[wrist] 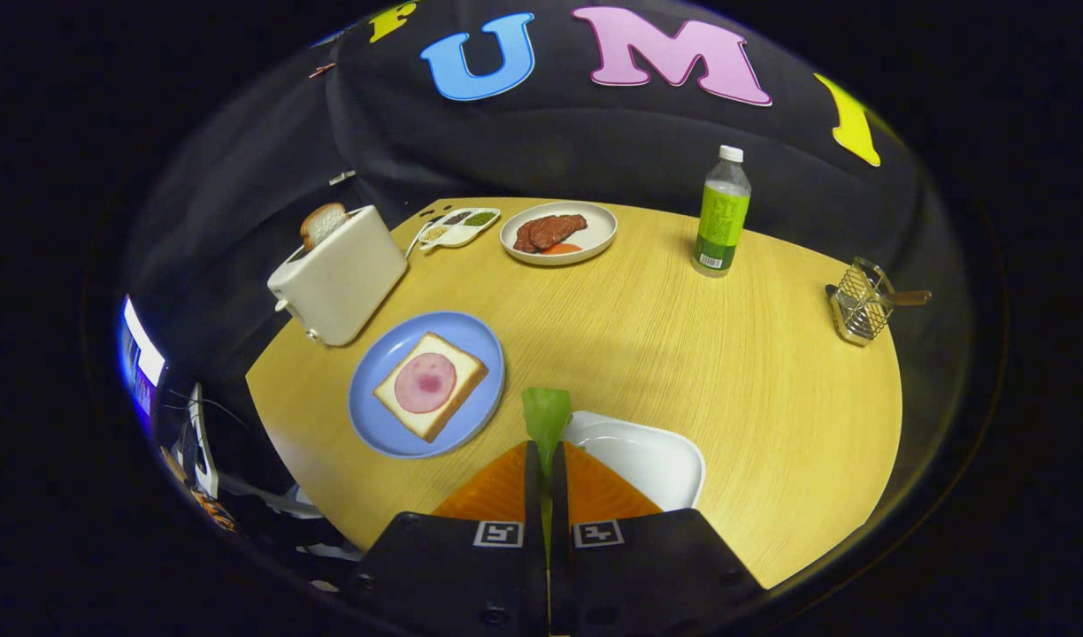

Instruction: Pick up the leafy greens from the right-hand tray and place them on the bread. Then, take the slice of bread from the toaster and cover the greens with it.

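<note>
Between our fingers (546,456) we pinch the leafy greens (546,416) tightly, leaf pointing forward; the bread (430,385) on the blue plate (378,425) lies ahead-left, near.

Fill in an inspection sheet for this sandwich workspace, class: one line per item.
Surface: round wooden table.
Job's things: leafy greens pinched in the gripper, lifted above the white tray; bread with ham on blue plate; bread slice standing in toaster.
Clutter: meat plate, seasoning dish, green bottle, wire holder.
Grippers: jaws shut on the greens.
Cables: thin cables beside the table.
Surroundings: black cloth wall.
</note>
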Available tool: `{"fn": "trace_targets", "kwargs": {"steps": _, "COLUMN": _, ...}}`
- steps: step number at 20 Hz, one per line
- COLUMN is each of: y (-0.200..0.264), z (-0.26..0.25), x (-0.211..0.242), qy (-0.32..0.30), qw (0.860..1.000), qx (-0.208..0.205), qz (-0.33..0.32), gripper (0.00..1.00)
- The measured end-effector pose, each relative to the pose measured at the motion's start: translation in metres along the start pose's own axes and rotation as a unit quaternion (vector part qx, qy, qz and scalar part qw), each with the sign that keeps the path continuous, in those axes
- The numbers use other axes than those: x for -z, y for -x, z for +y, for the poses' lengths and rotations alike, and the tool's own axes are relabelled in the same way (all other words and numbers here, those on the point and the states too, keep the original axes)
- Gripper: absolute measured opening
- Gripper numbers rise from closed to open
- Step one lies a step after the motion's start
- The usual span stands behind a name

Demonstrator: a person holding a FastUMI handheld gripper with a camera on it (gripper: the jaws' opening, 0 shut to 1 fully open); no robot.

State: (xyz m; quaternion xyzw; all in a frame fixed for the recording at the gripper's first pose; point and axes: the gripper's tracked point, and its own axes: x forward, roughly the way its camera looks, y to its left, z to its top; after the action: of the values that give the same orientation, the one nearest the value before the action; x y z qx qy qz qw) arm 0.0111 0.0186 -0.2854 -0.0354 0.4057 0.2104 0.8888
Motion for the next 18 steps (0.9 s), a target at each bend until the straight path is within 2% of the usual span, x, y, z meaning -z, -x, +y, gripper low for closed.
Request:
{"fn": "trace_targets", "kwargs": {"steps": 3, "y": 0.014, "z": 0.016, "x": -0.022, "qy": -0.017, "qw": 1.000, "qx": -0.008, "qz": -0.013, "gripper": 0.06}}
{"fn": "trace_targets", "kwargs": {"steps": 6, "y": 0.011, "z": 0.043, "x": -0.039, "qy": -0.010, "qw": 0.999, "qx": -0.022, "qz": -0.021, "gripper": 0.06}}
{"fn": "trace_targets", "kwargs": {"steps": 13, "y": -0.036, "z": 0.115, "x": -0.053, "qy": 0.032, "qw": 0.998, "qx": -0.057, "qz": -0.006, "gripper": 0.06}}
{"fn": "trace_targets", "kwargs": {"steps": 18, "y": -0.078, "z": 0.139, "x": -0.053, "qy": 0.022, "qw": 0.998, "qx": -0.057, "qz": 0.013, "gripper": 0.06}}
